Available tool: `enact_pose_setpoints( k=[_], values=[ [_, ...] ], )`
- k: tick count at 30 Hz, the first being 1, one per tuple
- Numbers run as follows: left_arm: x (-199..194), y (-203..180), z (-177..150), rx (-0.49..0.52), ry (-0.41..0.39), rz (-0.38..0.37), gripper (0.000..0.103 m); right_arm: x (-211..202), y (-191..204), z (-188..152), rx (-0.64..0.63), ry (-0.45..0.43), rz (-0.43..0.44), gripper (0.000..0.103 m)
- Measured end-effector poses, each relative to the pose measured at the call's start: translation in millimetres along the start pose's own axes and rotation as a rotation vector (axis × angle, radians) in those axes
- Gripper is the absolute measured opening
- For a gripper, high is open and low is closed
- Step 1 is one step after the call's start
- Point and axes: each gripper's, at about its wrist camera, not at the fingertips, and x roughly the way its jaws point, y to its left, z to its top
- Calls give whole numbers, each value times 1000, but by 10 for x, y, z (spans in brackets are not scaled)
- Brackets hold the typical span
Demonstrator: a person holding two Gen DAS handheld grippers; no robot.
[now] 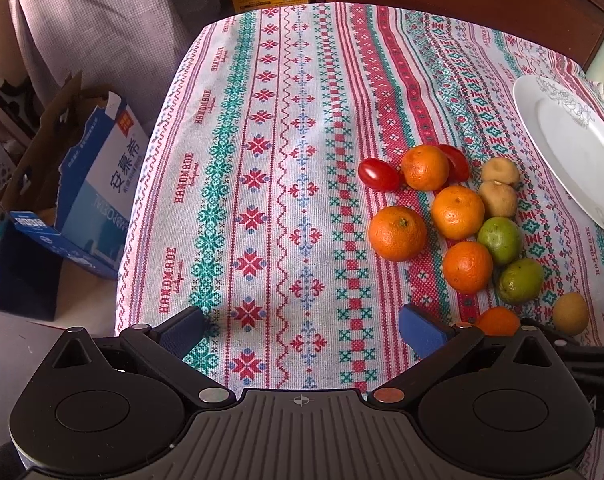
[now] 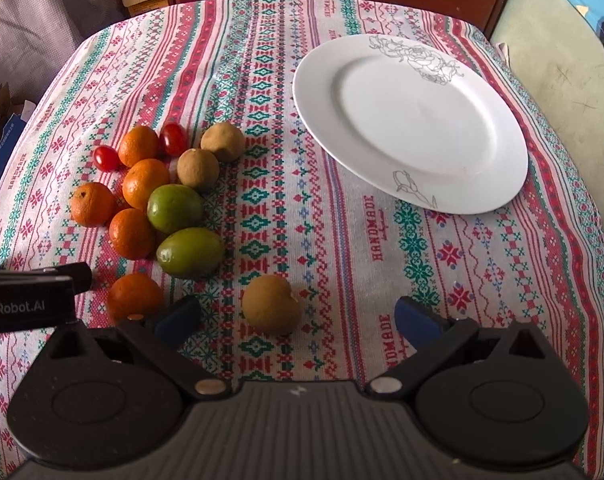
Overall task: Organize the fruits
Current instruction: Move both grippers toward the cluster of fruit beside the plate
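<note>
Orange mandarins (image 2: pixel 145 182), green fruits (image 2: pixel 175 208), brown ones and cherry tomatoes (image 2: pixel 105 158) cluster on the cloth-covered counter (image 2: pixel 342 240), one mandarin partly hidden behind the left gripper (image 1: pixel 302 330). The white plate (image 2: pixel 410 124) lies bare. Both grippers, right (image 2: pixel 297 318) included, gape, grasping nothing.

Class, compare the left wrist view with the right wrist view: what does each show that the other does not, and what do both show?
Only the left wrist view shows the blue and white carton beside the table in full.

Only the right wrist view shows the whole white plate, bare, with its line-drawn flowers; the left view catches just its edge.

Both show the patterned tablecloth, five oranges, two cherry tomatoes, two green fruits and three brown fruits, all lying off the plate, and open fingers holding nothing.
</note>
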Motion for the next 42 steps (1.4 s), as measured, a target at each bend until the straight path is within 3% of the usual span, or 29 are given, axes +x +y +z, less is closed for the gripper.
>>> enact_pose_setpoints(
  k=[11, 42],
  values=[
    [-146, -35, -16, 34, -59, 9, 103, -83, 43, 29, 2, -20, -26, 100],
    [-161, 3, -29, 13, -64, 11, 102, -133, 111, 42, -19, -43, -2, 97]
  ],
)
